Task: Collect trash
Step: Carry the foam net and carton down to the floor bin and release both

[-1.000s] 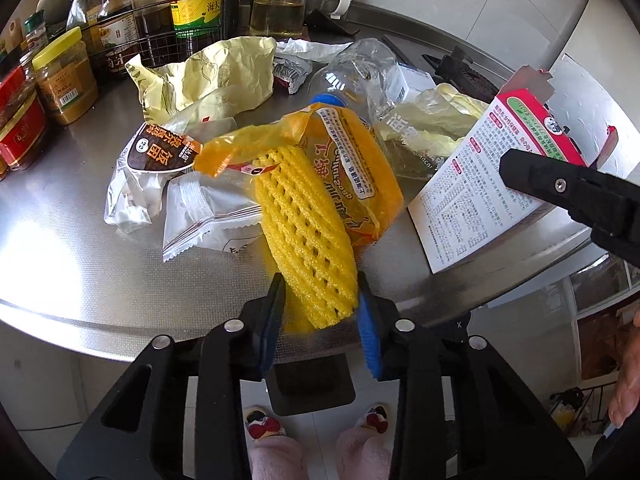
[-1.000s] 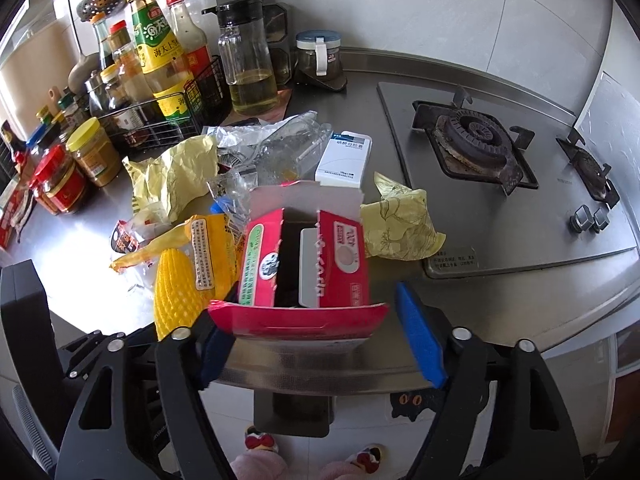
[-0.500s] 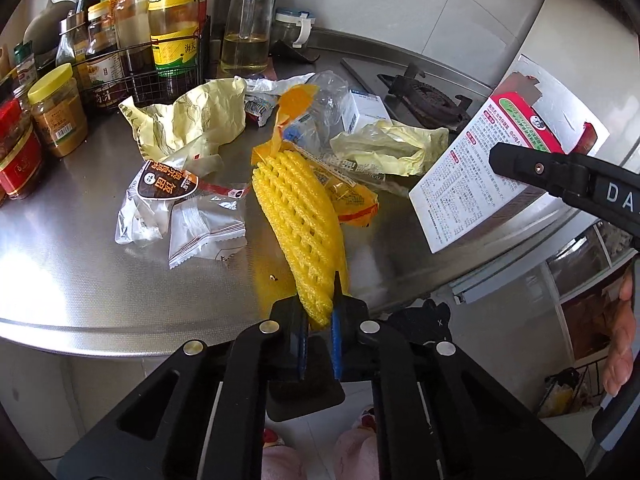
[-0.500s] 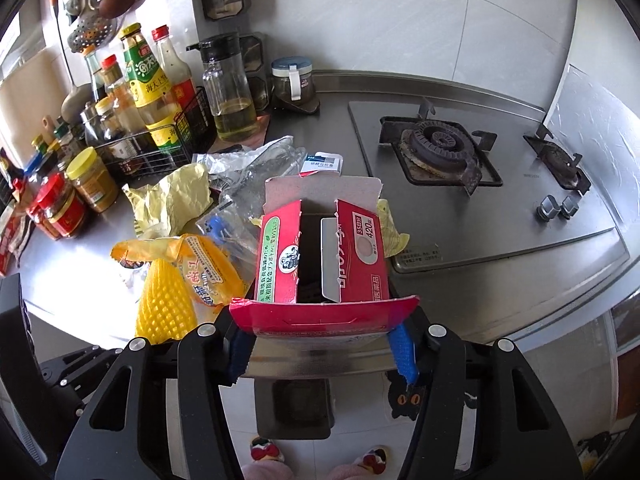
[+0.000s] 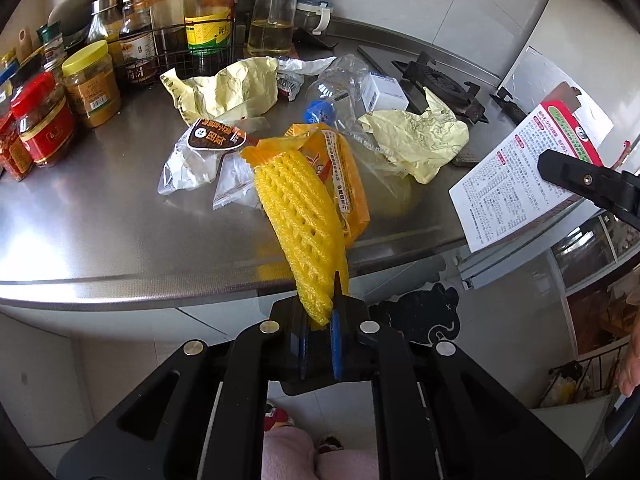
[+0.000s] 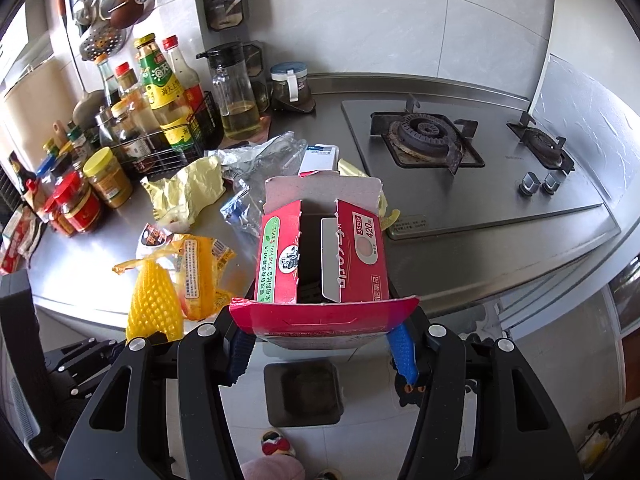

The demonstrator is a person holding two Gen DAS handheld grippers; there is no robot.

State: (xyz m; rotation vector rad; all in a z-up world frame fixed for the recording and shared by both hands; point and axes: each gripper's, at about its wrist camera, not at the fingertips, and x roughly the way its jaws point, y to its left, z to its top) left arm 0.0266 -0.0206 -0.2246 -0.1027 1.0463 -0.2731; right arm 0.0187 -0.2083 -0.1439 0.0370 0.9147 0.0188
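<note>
My left gripper (image 5: 320, 320) is shut on a yellow foam fruit net (image 5: 300, 224), held off the front edge of the steel counter (image 5: 100, 232); the net also shows in the right wrist view (image 6: 154, 308). An orange snack wrapper (image 5: 342, 172) hangs with the net. My right gripper (image 6: 322, 350) is shut on an open red cardboard box (image 6: 324, 256), held in front of the counter; the box shows at the right of the left wrist view (image 5: 528, 176). More trash lies on the counter: crumpled yellow papers (image 5: 228, 88) (image 5: 416, 140), a clear plastic bottle (image 5: 340, 92), white snack wrappers (image 5: 196, 156).
Sauce bottles and jars in a wire rack (image 5: 160, 40) stand at the back left. A small white box (image 5: 386, 90) lies by the gas hob (image 6: 432, 140). A dark bin (image 6: 304, 392) sits on the floor below the right gripper. Pink slippers (image 5: 288, 456) show beneath.
My left gripper closed on the yellow foam net and pulled it back off the counter edge. My right gripper closed on the red box and drew it back and up.
</note>
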